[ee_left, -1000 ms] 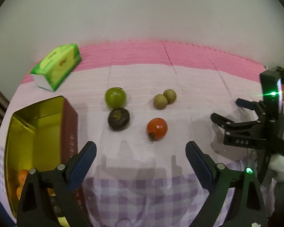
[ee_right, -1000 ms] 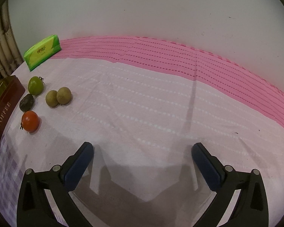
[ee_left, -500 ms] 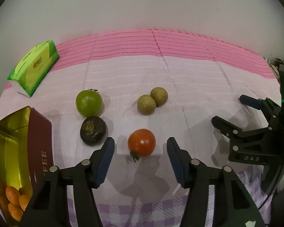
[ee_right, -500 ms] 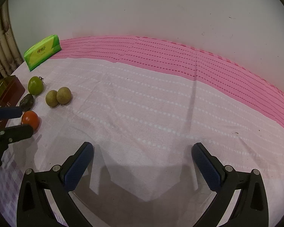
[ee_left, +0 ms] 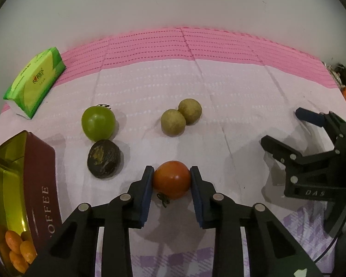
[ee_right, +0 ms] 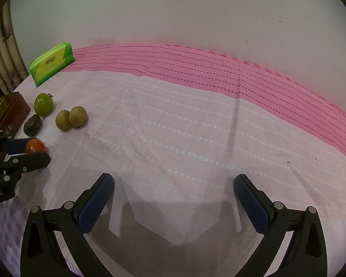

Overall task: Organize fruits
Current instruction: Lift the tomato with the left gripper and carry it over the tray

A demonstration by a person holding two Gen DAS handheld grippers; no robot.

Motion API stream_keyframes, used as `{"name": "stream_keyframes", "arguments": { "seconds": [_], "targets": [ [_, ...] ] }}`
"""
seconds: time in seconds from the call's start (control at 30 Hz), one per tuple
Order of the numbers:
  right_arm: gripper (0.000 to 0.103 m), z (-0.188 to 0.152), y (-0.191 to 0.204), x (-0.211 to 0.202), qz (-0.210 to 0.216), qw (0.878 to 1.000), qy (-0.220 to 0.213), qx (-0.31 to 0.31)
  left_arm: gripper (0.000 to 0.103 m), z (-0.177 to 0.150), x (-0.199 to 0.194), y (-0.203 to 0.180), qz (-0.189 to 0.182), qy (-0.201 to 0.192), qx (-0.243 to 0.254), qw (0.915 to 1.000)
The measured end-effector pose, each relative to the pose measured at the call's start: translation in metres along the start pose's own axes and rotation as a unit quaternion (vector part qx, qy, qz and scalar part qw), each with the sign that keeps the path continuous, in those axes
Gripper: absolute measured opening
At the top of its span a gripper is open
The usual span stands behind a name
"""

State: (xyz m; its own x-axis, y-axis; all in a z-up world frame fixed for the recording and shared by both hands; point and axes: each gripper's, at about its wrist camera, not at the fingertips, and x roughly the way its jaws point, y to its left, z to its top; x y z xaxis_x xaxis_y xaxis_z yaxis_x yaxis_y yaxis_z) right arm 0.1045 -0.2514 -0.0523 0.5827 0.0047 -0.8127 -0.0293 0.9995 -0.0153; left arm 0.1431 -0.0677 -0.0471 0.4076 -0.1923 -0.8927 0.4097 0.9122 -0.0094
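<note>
My left gripper (ee_left: 171, 175) is shut on a red tomato (ee_left: 171, 179) that rests on the pink cloth, both blue pads pressing its sides. The right wrist view shows the same tomato (ee_right: 34, 146) at the far left, between the left gripper's fingers. Behind it lie a dark round fruit (ee_left: 104, 158), a green tomato (ee_left: 98, 122) and two tan round fruits (ee_left: 181, 117). A maroon toffee tin (ee_left: 18, 175) stands open at the left with several orange fruits (ee_left: 18, 248) inside. My right gripper (ee_right: 173, 198) hangs open over bare cloth, holding nothing.
A green tissue pack (ee_left: 35, 82) lies at the back left near the white wall. The pink striped cloth (ee_right: 196, 69) runs along the wall. The right gripper's body (ee_left: 311, 161) fills the right edge of the left wrist view.
The left gripper came down and forward over the red tomato and its jaws closed from wide apart onto it. The right gripper stayed where it was.
</note>
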Motion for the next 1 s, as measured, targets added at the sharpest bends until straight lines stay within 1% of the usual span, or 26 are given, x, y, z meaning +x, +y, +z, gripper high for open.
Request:
{"name": "stream_keyframes", "arguments": {
  "seconds": [0.1,0.33,0.57,0.67,0.83,0.9,1.0],
  "targets": [
    [0.103,0.000,0.000,0.000,0.000,1.000,0.000,0.000,0.028,-0.005,-0.004,0.001,-0.005,0.001,-0.009,0.9999],
    [0.103,0.000,0.000,0.000,0.000,1.000,0.000,0.000,0.028,-0.021,-0.024,0.007,-0.001,-0.003,-0.021,0.9998],
    [0.103,0.000,0.000,0.000,0.000,1.000,0.000,0.000,0.028,-0.036,-0.059,0.025,-0.003,-0.024,-0.048,0.9985],
    [0.103,0.000,0.000,0.000,0.000,1.000,0.000,0.000,0.028,-0.039,-0.079,0.038,0.006,-0.045,-0.059,0.9972],
    [0.103,0.000,0.000,0.000,0.000,1.000,0.000,0.000,0.028,-0.044,-0.104,0.066,0.028,-0.067,-0.081,0.9941],
    [0.103,0.000,0.000,0.000,0.000,1.000,0.000,0.000,0.028,-0.047,-0.108,0.081,0.044,-0.070,-0.090,0.9926],
    [0.103,0.000,0.000,0.000,0.000,1.000,0.000,0.000,0.028,-0.055,-0.112,0.103,0.057,-0.065,-0.109,0.9903]
  ]
}}
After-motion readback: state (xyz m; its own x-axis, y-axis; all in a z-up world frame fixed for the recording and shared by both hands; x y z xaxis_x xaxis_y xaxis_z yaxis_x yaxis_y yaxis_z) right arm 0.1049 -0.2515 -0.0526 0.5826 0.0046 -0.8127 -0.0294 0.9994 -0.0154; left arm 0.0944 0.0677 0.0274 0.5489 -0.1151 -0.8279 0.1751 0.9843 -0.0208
